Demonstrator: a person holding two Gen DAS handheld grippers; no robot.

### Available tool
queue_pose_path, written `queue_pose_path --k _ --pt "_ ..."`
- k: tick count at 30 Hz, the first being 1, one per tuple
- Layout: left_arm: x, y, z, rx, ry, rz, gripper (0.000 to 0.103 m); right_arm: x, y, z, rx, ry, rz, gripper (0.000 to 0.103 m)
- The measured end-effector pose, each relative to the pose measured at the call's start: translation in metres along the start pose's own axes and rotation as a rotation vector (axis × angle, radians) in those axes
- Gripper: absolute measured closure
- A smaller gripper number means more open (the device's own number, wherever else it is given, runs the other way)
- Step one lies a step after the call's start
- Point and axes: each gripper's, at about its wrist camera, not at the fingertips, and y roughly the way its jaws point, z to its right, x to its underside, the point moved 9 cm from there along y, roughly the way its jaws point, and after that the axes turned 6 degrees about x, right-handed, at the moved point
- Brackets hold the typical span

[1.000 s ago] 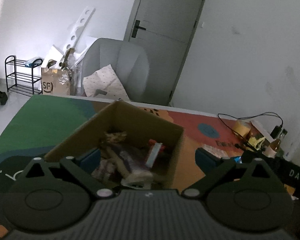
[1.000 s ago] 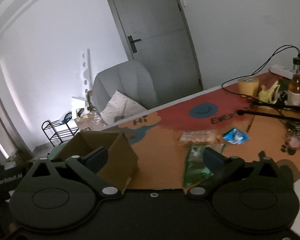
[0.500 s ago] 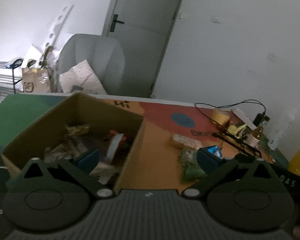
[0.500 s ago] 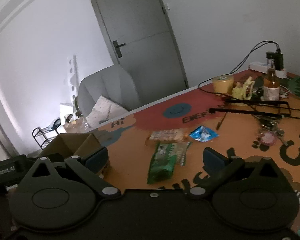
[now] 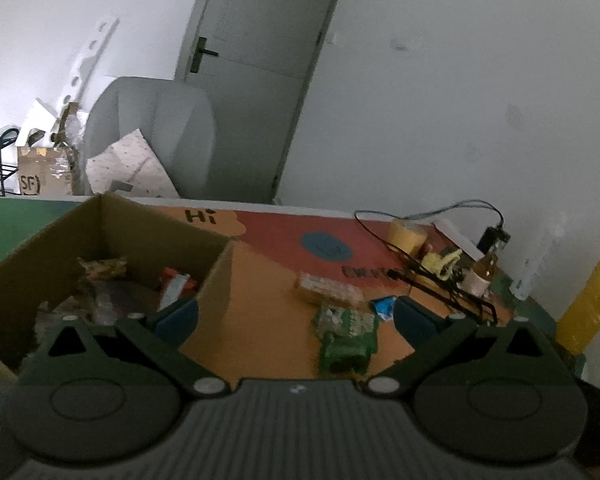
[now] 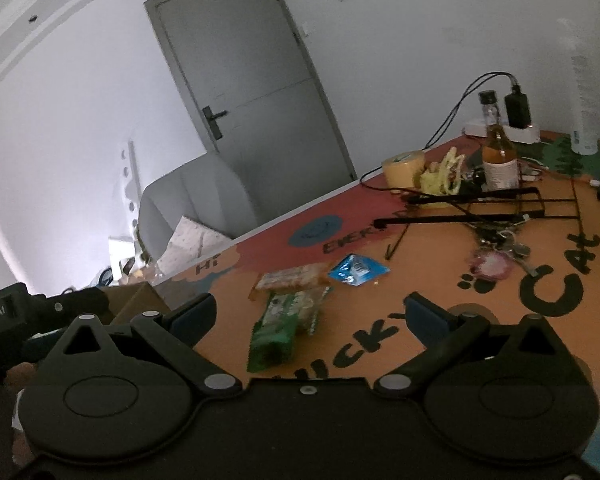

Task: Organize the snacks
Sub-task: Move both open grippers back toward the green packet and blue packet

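A cardboard box (image 5: pixel 100 236) with several snack packets inside stands at the left of the table. To its right lie a green snack packet (image 5: pixel 344 336) (image 6: pixel 288 324), a tan biscuit pack (image 5: pixel 328 290) (image 6: pixel 292 276) and a small blue packet (image 5: pixel 382 306) (image 6: pixel 358 270). My left gripper (image 5: pixel 296 316) is open above the box's right wall and the green packet, holding nothing. Open and empty too, my right gripper (image 6: pixel 312 312) hangs just above the green packet. The box corner (image 6: pixel 136 296) shows at the left in the right wrist view.
At the table's far right are a yellow tape roll (image 6: pixel 404 166), a bottle (image 6: pixel 498 156), a black wire rack (image 6: pixel 480 208), keys (image 6: pixel 496 248) and cables. A yellow object (image 5: pixel 588 304) stands at the right edge. A grey chair (image 5: pixel 156 132) and door (image 5: pixel 252 80) lie beyond.
Both grippers have swung right, away from the box towards the loose packets. The green packet now lies between the right gripper's fingers in view; both stay open.
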Motion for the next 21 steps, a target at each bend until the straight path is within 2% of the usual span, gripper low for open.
queue_pose_path --k 2,10,14,21 --pt "0.003 0.005 0.008 0.014 0.029 -0.027 0.0 0.001 0.001 0.007 -0.003 0.019 0.003 0.0" --pt "0.016 0.027 0.031 -0.025 0.097 -0.115 0.0 0.004 0.007 0.037 0.026 0.023 -0.036 0.0" --pt "0.017 0.037 0.041 -0.032 0.138 -0.117 0.0 0.006 0.011 0.05 0.023 0.043 -0.055 0.0" --pt "0.018 0.059 0.049 -0.031 0.142 -0.137 0.0 0.004 0.019 0.056 -0.007 0.034 -0.065 0.002"
